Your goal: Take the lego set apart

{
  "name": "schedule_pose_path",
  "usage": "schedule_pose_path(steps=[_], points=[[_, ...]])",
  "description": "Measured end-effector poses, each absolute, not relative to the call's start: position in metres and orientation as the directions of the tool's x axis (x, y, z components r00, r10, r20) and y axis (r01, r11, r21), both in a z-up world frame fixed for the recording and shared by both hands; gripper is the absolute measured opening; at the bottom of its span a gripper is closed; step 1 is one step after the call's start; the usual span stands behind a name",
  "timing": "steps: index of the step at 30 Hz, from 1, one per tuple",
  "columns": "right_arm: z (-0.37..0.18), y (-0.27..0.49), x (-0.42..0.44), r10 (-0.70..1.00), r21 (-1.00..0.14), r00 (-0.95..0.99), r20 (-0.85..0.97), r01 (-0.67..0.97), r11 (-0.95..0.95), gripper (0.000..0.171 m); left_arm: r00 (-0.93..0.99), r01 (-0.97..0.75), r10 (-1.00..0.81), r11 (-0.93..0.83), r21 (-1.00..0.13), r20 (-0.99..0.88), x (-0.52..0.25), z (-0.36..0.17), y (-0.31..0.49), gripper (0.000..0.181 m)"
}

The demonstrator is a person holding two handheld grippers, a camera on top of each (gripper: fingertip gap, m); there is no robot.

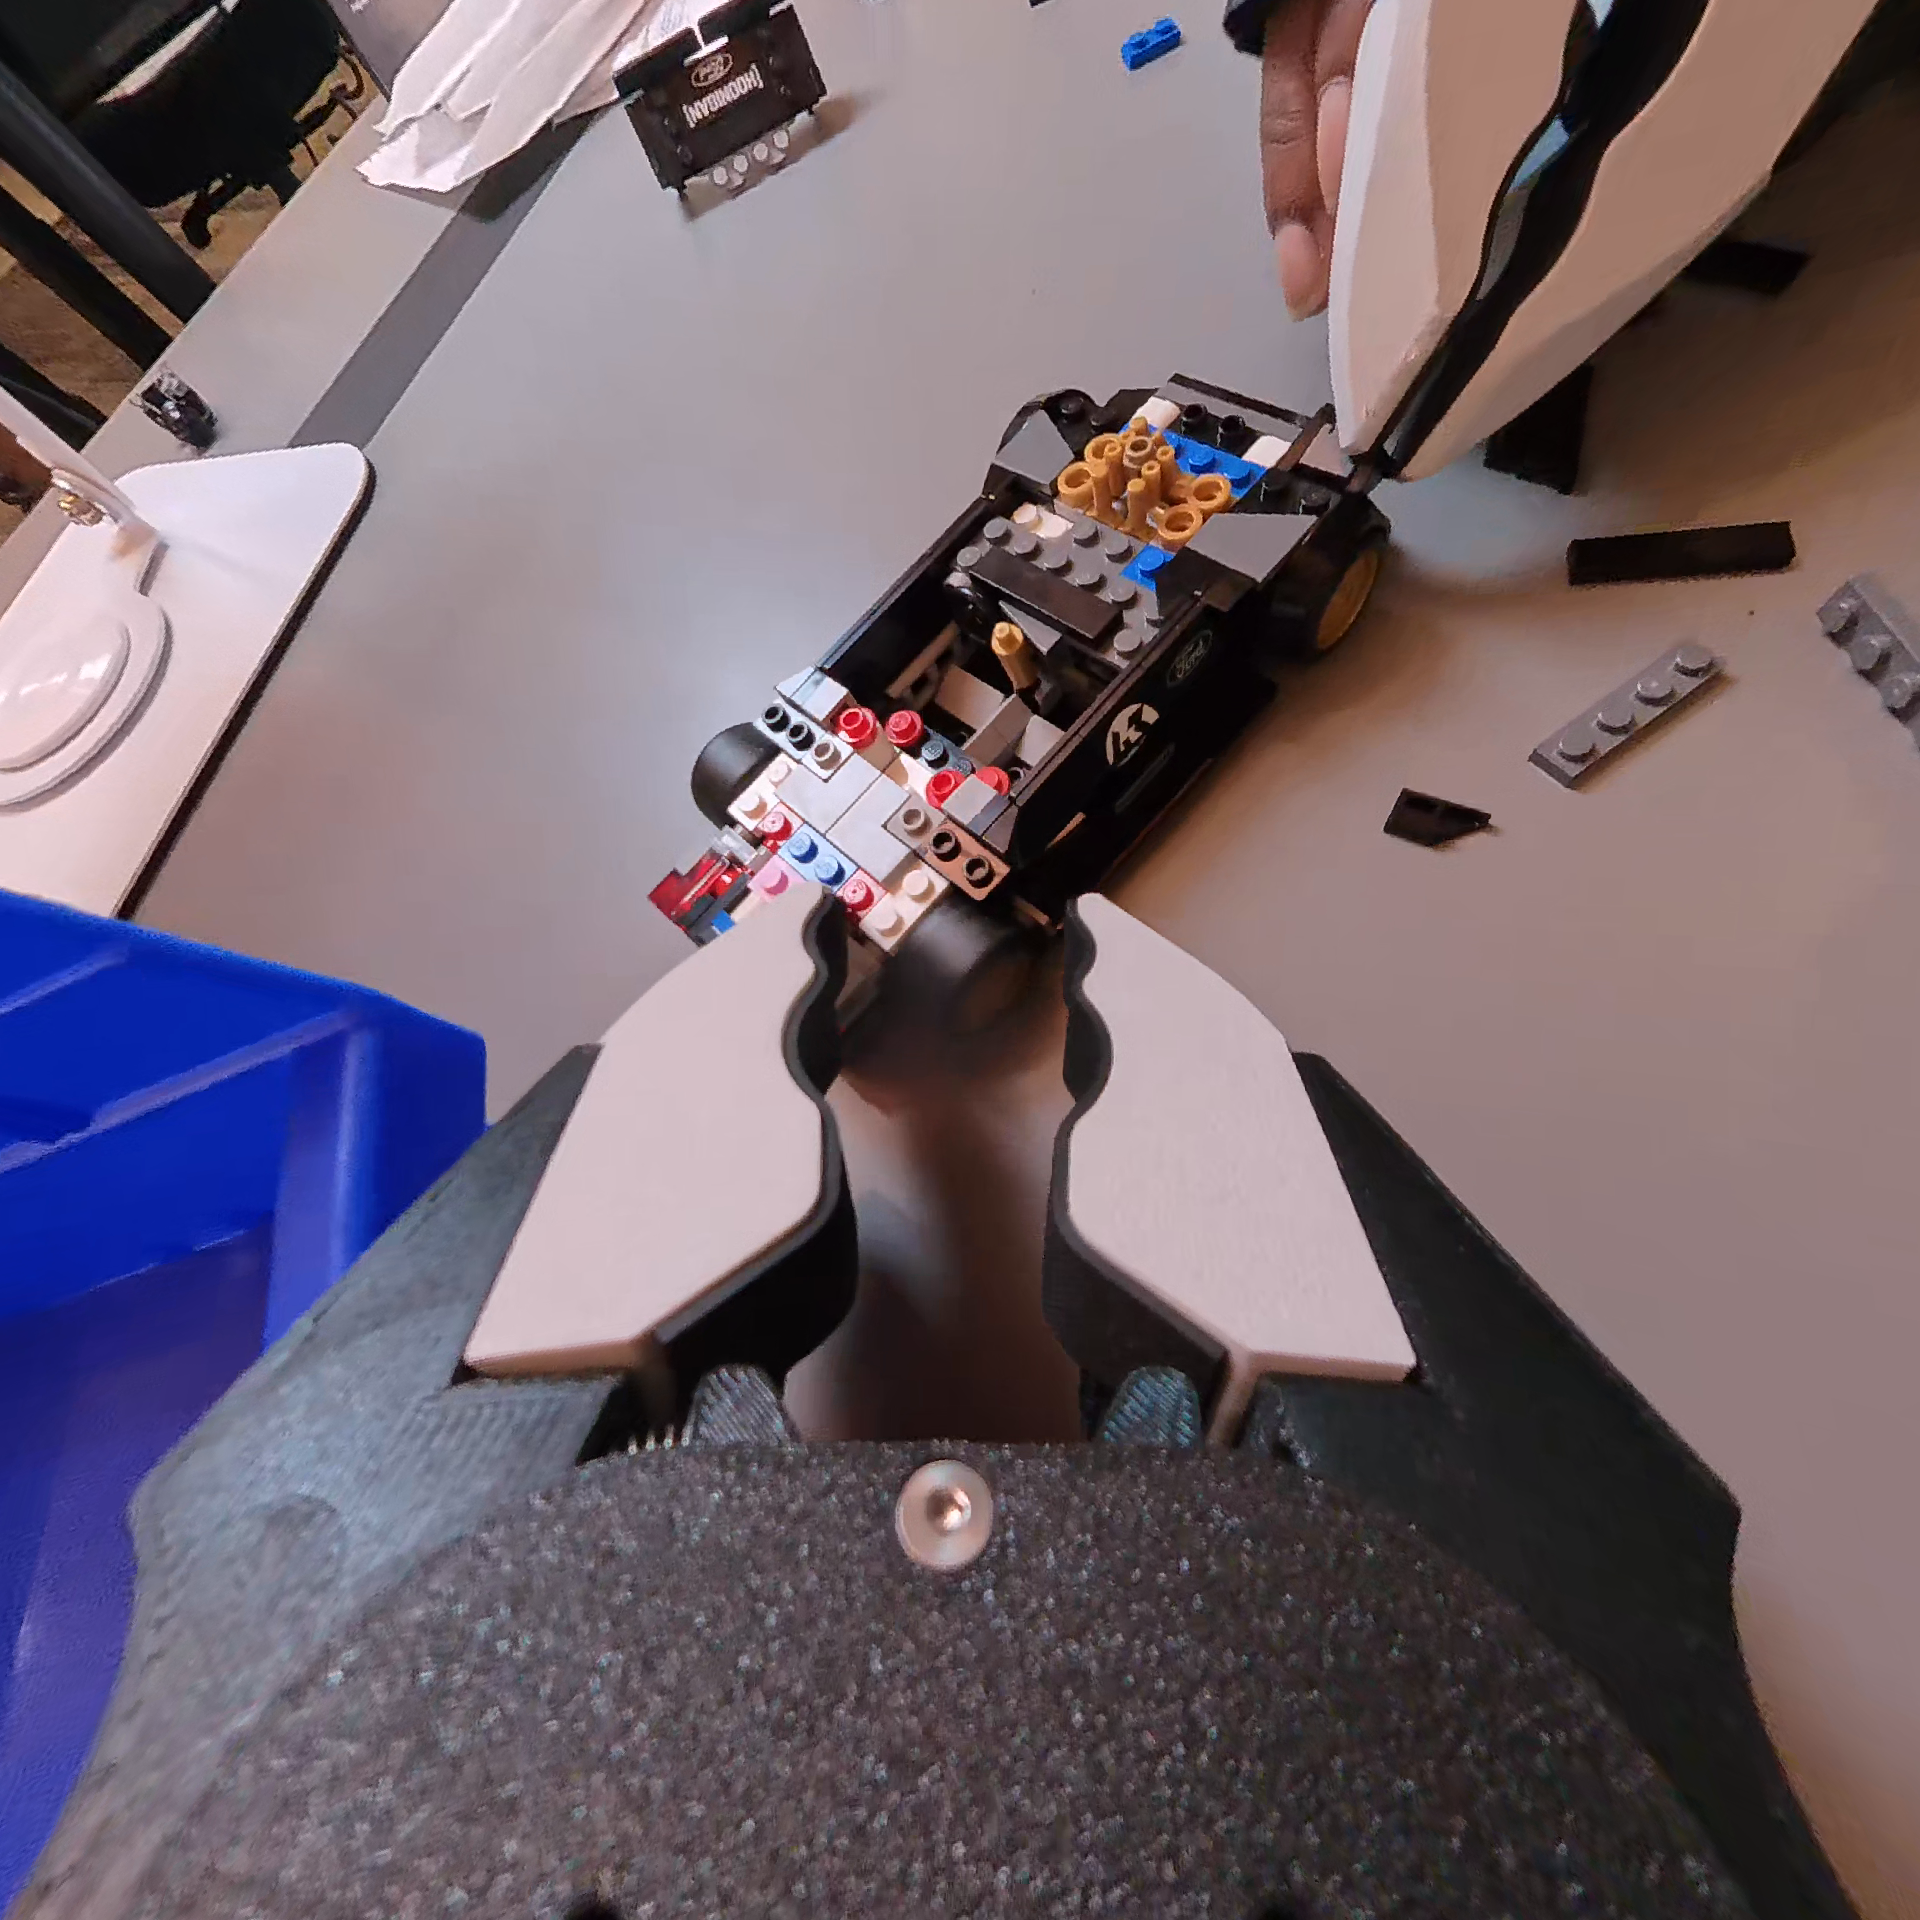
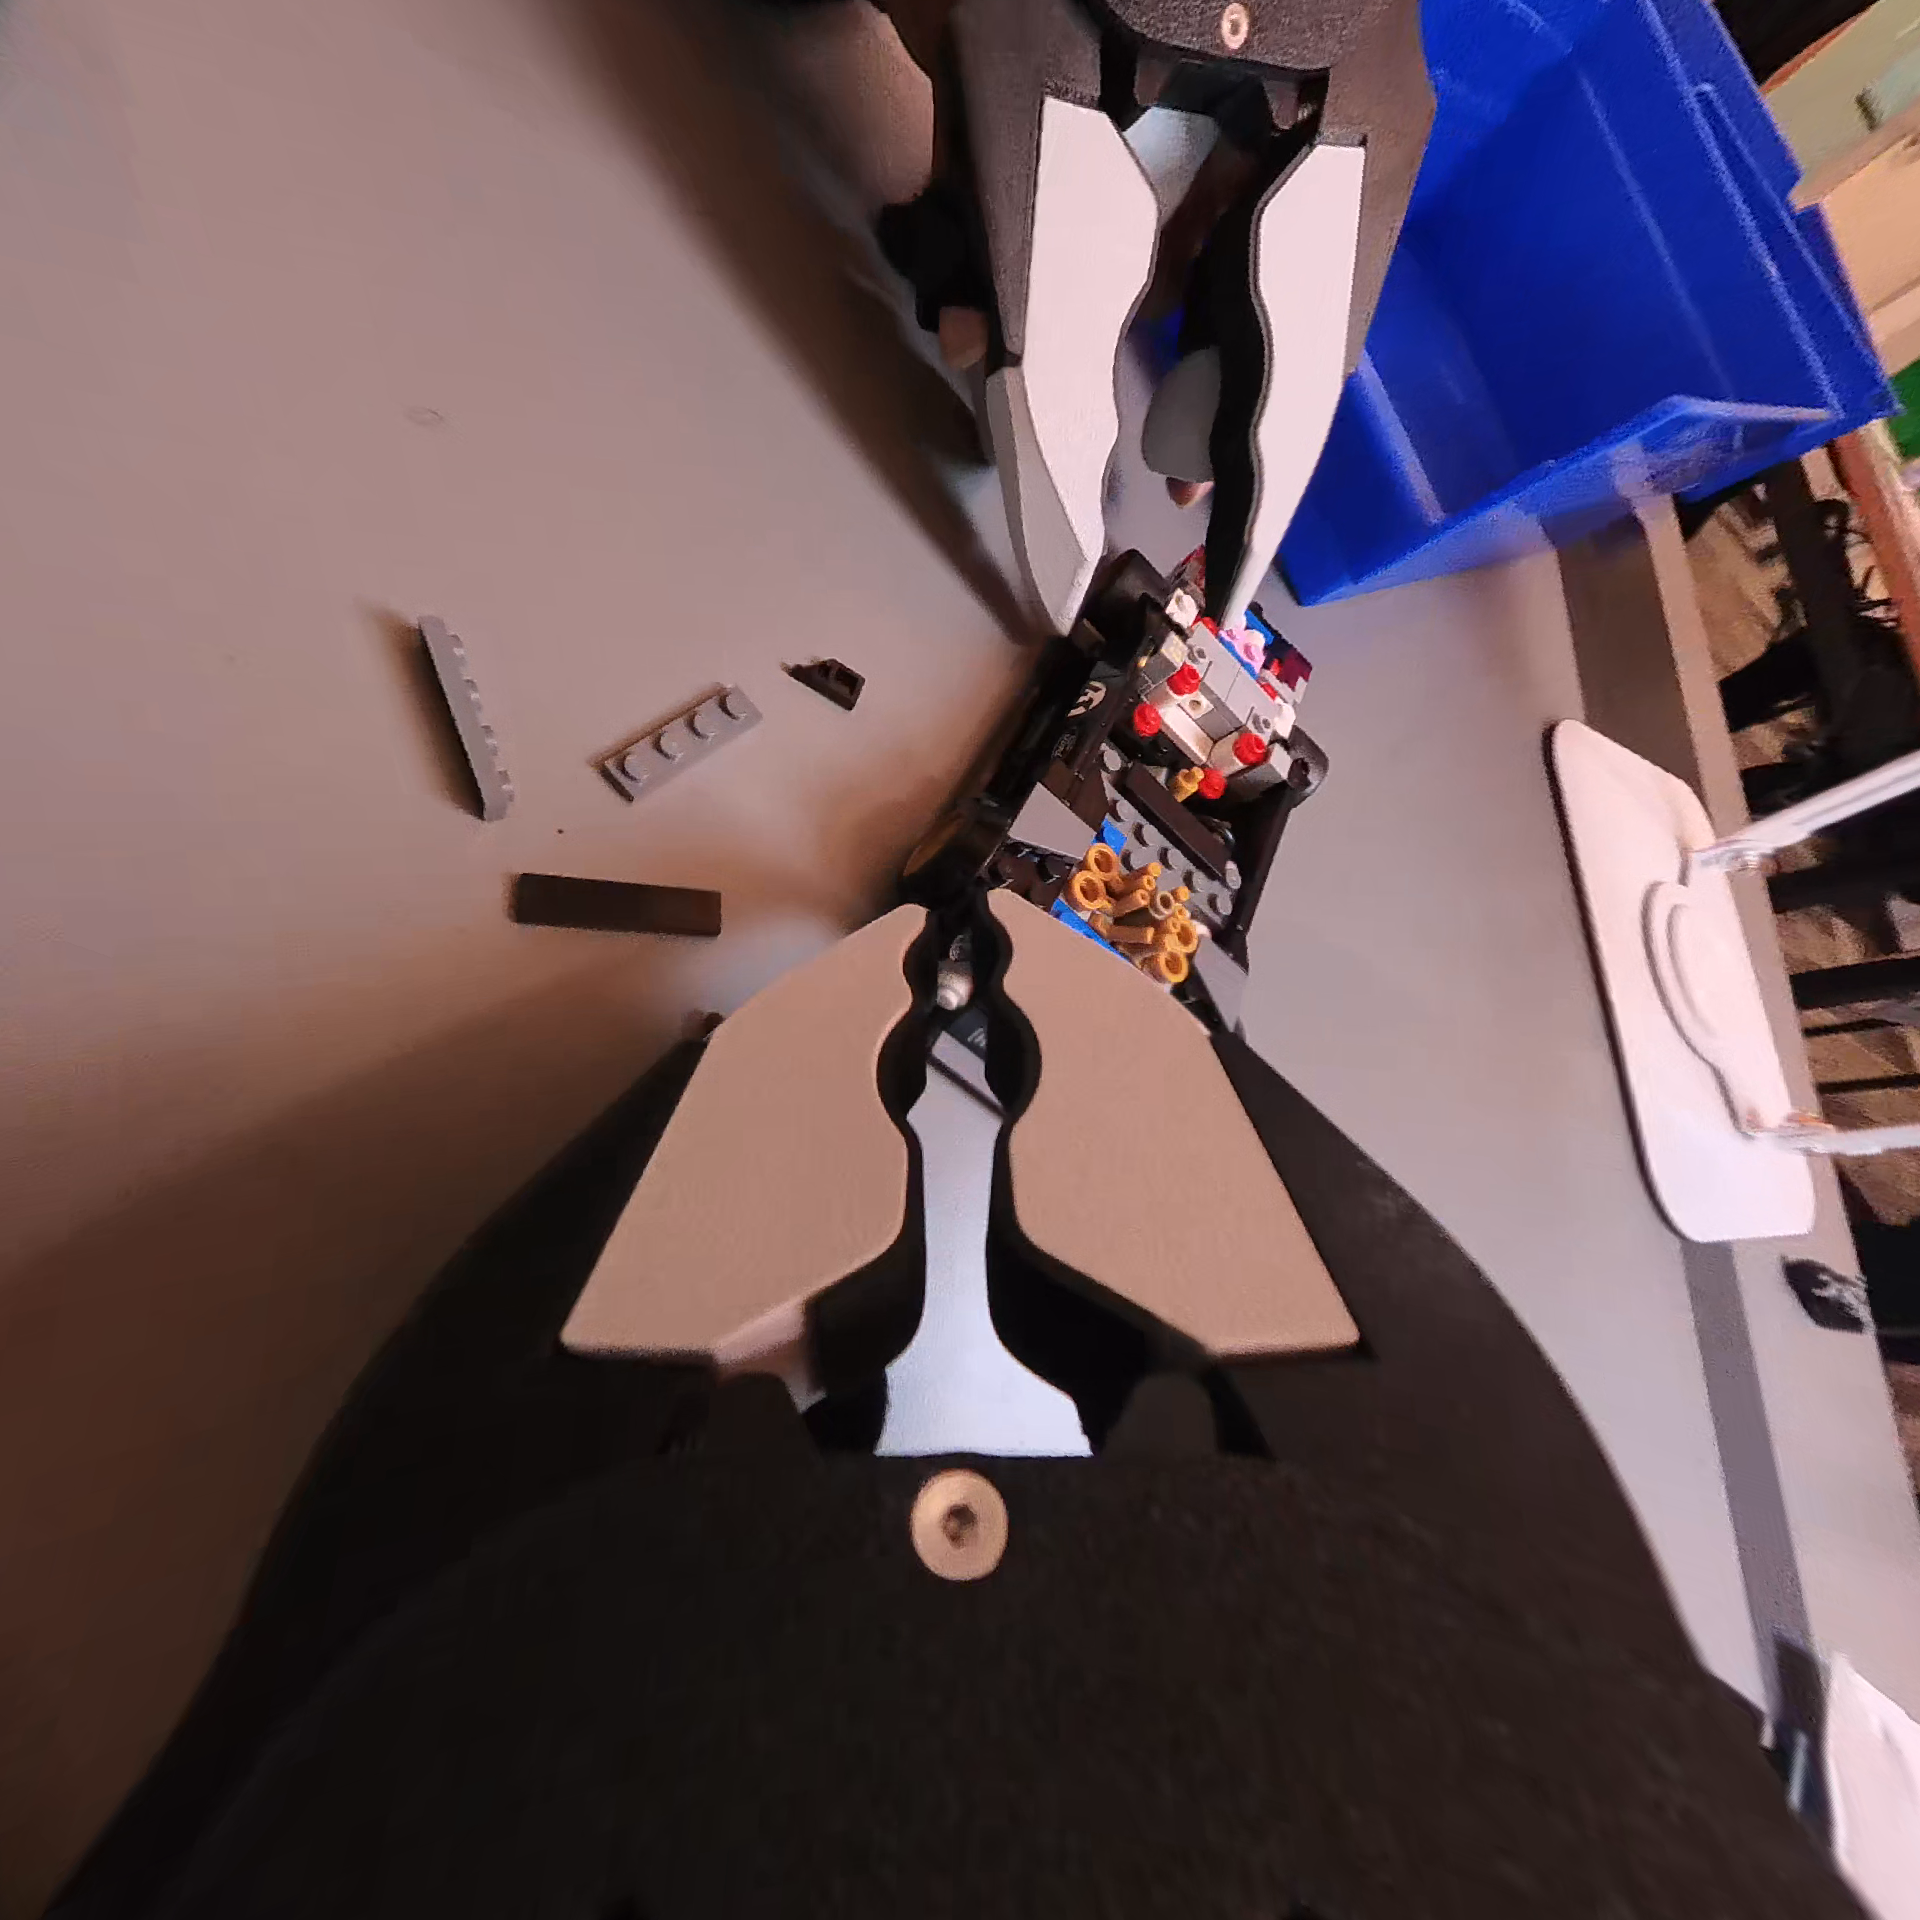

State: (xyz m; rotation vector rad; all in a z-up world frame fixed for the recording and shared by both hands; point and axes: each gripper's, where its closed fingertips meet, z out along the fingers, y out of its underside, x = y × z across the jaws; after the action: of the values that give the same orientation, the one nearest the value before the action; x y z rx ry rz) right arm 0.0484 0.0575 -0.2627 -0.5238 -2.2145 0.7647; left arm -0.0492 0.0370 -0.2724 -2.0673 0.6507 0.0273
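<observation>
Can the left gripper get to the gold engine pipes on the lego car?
Probably not right away. The left gripper sits open around the lego car at its red-studded end, while the gold engine pipes are at the far end, beside the right gripper.

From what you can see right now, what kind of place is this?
Probably an office or lab workbench: a long grey table, a blue storage bin at its side, and what looks like an office chair beyond the table edge.

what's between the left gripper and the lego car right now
Nothing visible. The left gripper has its jaws open at the lego car, either side of its near wheel. Loose pieces lie off to the side.
</observation>
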Motion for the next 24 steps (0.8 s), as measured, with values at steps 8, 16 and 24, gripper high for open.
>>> schedule_pose_path(steps=[8,16,24], points=[[-0.250,0.051,0.061,0.604,-0.802,-0.727,0.327,0.125,0.584,0.000,0.851,-0.473,-0.443,-0.410,-0.780,-0.283,-0.046,-0.272,0.039,0.038],[-0.248,0.059,0.055,0.627,-0.768,-0.668,0.401,0.128,0.627,0.010,0.854,-0.470,-0.436,-0.415,-0.779,-0.283,-0.048,-0.272,0.039,0.039],[-0.266,0.061,0.044,0.402,-0.459,-0.556,0.727,0.041,0.887,0.013,0.857,-0.467,-0.433,-0.418,-0.779,-0.281,-0.049,-0.272,0.039,0.039]])
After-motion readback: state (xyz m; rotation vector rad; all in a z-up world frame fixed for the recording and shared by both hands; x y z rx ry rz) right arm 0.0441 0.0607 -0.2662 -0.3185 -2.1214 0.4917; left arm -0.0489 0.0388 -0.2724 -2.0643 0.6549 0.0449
